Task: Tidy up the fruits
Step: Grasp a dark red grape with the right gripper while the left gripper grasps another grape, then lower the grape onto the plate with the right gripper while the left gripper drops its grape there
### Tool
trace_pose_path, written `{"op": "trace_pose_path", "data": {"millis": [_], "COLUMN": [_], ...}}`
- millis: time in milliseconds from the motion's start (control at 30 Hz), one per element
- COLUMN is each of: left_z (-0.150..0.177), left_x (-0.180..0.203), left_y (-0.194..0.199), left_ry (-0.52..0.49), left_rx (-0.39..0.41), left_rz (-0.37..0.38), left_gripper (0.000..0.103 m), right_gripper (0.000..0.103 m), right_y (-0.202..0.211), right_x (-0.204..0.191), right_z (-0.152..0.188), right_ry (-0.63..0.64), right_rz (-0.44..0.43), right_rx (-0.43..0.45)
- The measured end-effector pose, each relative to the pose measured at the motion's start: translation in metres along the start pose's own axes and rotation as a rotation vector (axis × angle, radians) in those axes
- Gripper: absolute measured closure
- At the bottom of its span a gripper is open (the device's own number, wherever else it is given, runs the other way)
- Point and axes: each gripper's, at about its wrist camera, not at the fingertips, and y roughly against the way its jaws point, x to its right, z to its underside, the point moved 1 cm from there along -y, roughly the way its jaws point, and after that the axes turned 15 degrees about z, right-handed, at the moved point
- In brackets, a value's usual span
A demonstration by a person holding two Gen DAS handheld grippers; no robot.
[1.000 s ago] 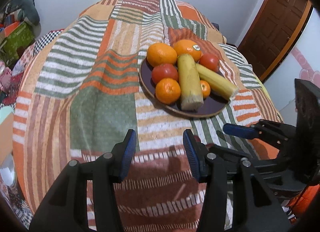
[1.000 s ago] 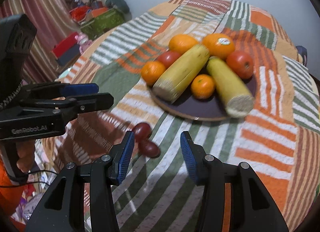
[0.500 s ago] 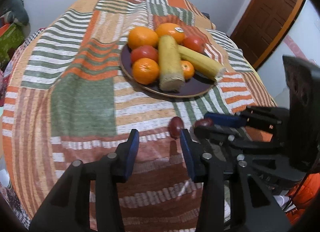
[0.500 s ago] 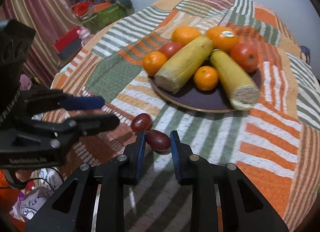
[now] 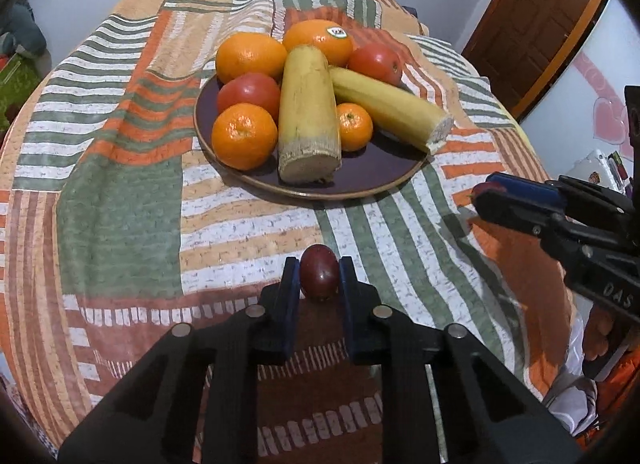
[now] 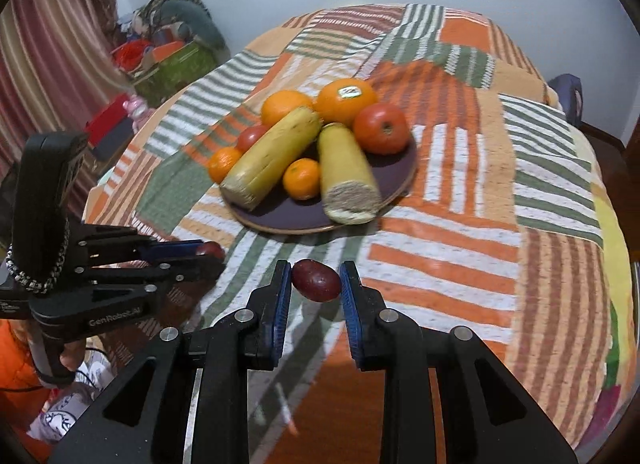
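Both grippers, left (image 5: 319, 278) & right (image 6: 316, 279), each clamp dark fruit over patchwork cloth (image 5: 120, 200).

Four oranges (image 5: 251, 56), two tomatoes (image 5: 249, 93)

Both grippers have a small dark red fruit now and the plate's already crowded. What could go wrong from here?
1. The left gripper pinches its dark red fruit only at the sides; round and smooth, it may slip out.
2. The right gripper holds its own fruit near the pad tips, so a tilt might drop it.
3. The plate has little bare space; a fruit set down there could roll off.
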Motion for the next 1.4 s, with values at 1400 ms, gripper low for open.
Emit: {"op": "trace_pose_path", "data": {"millis": [1400], "left_z": [-0.112], "left_x": [0.030], "left_y": [-0.026], "left_ry": [-0.134], "left_rx": [0.083], "left_rz": [0.021], "left_gripper": [0.084], "right_gripper": [0.080], "right_y": [-0.053], "right_x": [0.038], "right_z": [-0.066], "right_ry": [-0.017], "right_rz": [0.026], "right_rx": [0.079]}}
